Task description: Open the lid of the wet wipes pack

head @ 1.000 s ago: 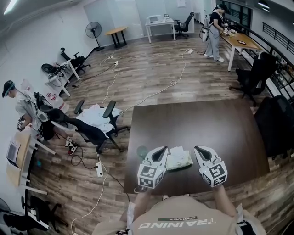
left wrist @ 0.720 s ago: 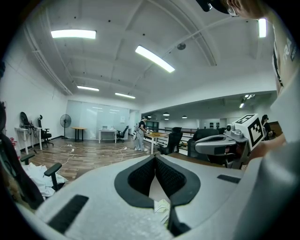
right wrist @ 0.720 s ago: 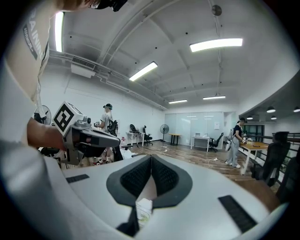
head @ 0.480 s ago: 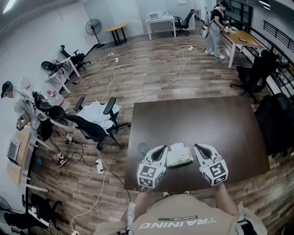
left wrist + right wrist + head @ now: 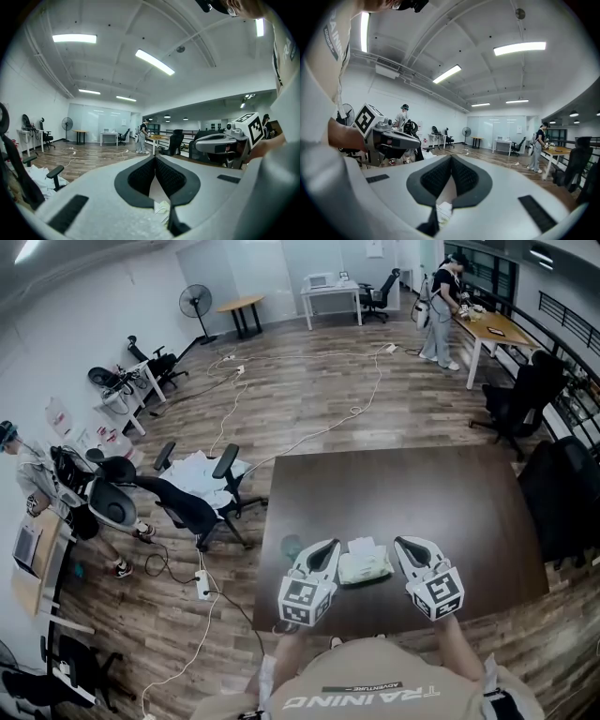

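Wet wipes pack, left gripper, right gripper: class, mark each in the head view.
wet wipes pack (image 5: 364,565): head view, top face.
left gripper (image 5: 331,546): head view, at its closed fingertips.
right gripper (image 5: 402,544): head view, at its closed fingertips.

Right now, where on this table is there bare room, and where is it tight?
The whole far half of the dark table, from the wet wipes pack to the far edge, is bare, as is the right side beyond the right gripper. It is crowded only at the near edge, where the pack sits between the left gripper and the right.
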Demonstrator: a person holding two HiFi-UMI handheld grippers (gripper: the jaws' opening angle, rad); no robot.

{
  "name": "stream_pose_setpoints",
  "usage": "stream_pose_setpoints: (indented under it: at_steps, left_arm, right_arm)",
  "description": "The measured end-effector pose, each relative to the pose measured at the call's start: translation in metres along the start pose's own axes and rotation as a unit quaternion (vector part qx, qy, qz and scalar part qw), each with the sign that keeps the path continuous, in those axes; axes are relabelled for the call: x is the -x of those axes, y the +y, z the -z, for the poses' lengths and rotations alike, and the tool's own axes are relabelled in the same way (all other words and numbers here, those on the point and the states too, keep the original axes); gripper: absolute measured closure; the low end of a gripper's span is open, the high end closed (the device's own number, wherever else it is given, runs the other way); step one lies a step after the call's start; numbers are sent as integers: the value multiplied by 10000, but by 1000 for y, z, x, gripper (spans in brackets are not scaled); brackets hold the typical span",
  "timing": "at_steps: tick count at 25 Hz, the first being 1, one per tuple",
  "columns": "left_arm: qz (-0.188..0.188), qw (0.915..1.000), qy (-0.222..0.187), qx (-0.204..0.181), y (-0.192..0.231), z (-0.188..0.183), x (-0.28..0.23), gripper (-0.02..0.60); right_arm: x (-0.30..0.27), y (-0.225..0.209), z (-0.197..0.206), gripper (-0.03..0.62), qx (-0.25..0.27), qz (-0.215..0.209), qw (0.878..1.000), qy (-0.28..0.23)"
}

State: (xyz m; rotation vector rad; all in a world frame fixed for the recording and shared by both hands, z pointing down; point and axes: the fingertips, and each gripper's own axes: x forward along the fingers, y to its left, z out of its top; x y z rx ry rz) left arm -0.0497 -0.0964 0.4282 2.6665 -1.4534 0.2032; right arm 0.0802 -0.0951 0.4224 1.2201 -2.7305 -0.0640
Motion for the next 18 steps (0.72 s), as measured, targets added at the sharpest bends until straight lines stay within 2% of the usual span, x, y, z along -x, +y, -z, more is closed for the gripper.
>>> stream_pose_setpoints:
  at_steps: [18]
  left_arm:
    - [109,9999,53,23,0,6,7,572]
  right_arm:
    - [-2,11,3,580,-32,35,10000,54]
